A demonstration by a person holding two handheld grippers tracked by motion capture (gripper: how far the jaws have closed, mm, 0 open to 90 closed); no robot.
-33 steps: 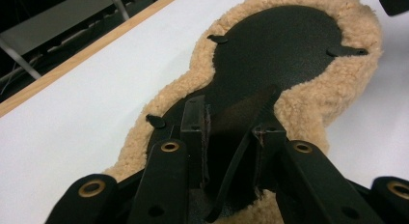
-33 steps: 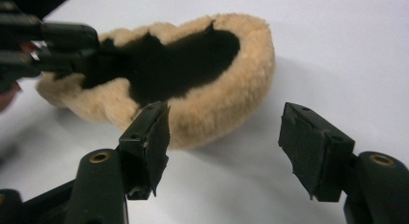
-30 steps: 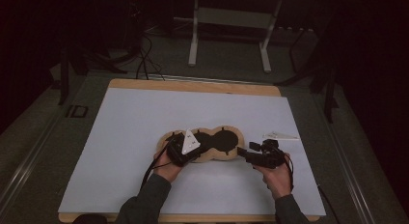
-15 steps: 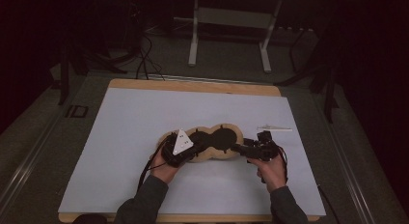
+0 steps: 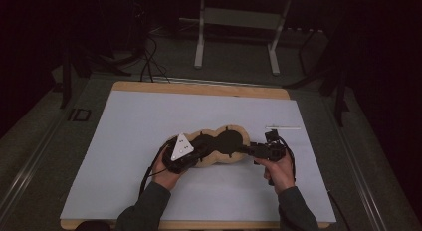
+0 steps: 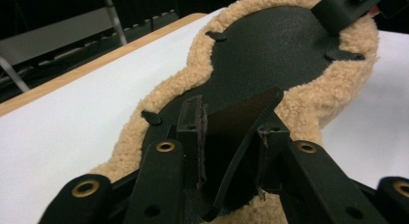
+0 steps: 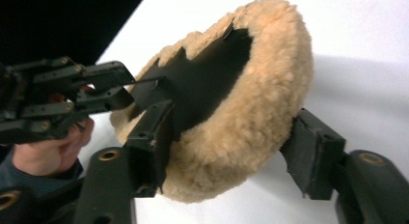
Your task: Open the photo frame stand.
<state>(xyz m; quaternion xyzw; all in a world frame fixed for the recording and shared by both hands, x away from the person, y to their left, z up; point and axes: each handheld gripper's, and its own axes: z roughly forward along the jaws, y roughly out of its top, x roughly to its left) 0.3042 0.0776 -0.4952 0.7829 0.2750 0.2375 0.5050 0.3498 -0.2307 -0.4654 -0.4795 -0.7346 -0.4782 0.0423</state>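
A peanut-shaped pad with a black face and a tan fleece rim lies in the middle of the white table. In the left gripper view, my left gripper holds a raised black flap of the pad between its jaws, which have just been opening slightly. It sits at the pad's left end. My right gripper is at the pad's right end. Its jaws straddle the fleece rim, one pad on the black face, the other under the fleece, and have just been closing on it.
A thin white strip lies on the white table cover just beyond the right hand. The wooden table edge runs along the back. A metal stand and cables are on the floor behind.
My right gripper has moved left onto the pad's right end. The left gripper has turned a little, and its grey plate now faces up more.
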